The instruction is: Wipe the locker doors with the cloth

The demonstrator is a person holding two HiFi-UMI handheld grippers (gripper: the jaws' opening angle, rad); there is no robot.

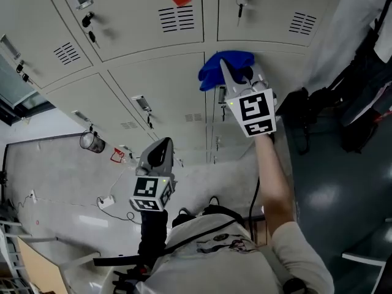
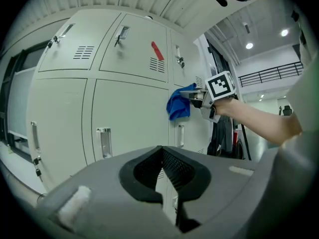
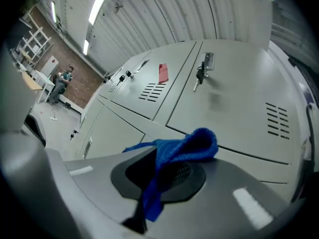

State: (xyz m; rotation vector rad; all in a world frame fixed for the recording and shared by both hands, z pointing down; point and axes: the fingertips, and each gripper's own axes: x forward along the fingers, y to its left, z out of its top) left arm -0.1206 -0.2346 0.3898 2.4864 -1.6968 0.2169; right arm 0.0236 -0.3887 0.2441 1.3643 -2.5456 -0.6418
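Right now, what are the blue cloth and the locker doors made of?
The blue cloth looks like soft, fuzzy microfibre, probably: nubby surface, limp folds. The locker doors look like painted sheet metal: smooth pale finish, punched vent slots, faint sheen.

Bright, even light; dark fisheye edges, perhaps blurred.

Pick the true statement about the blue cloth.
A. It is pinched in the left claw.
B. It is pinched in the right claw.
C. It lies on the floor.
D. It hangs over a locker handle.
B: the right gripper view shows the blue cloth clamped between that claw's jaws, and the head view shows the right claw holding it up at a locker door.
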